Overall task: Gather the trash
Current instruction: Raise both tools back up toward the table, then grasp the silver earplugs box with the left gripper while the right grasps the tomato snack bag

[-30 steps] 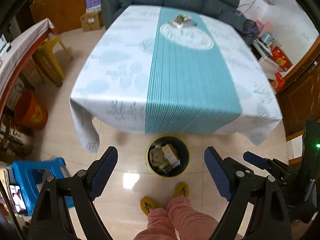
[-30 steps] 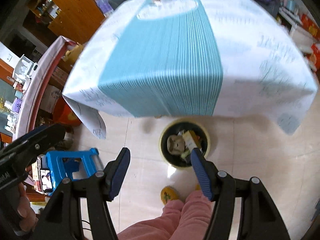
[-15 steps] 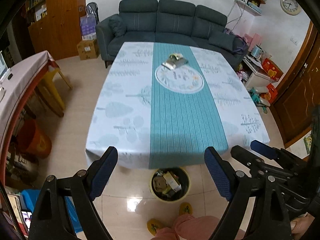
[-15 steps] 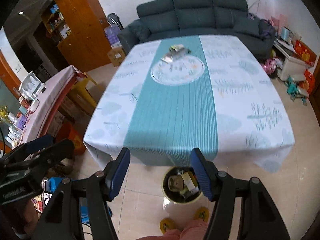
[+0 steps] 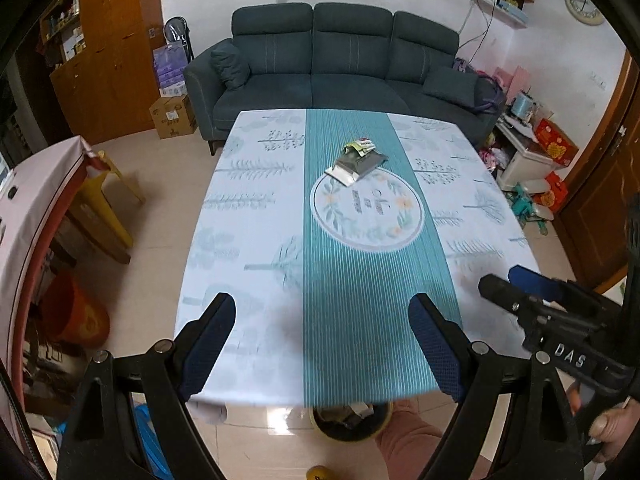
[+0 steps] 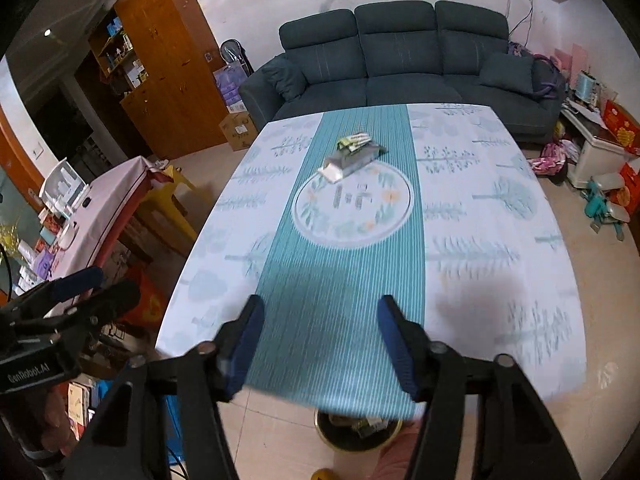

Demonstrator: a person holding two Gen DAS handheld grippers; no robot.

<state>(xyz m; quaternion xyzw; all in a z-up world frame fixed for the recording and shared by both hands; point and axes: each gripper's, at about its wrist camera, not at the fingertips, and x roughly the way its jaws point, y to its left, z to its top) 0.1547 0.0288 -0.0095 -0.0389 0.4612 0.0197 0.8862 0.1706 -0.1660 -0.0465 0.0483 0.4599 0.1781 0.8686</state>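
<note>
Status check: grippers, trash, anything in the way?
Left gripper open, empty. Right gripper empty, jaws closing. Wrappers far on table, untouched. Path clear.

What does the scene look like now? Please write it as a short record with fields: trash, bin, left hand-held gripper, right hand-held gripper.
trash: wrappers lying together on the teal stripe at the far part of the table, near the sofa
bin: on the floor under the near table edge, partly hidden, already holding trash
left hand-held gripper: open, empty, above the near table edge
right hand-held gripper: jaws closing, nothing between them, above the near edge
</note>
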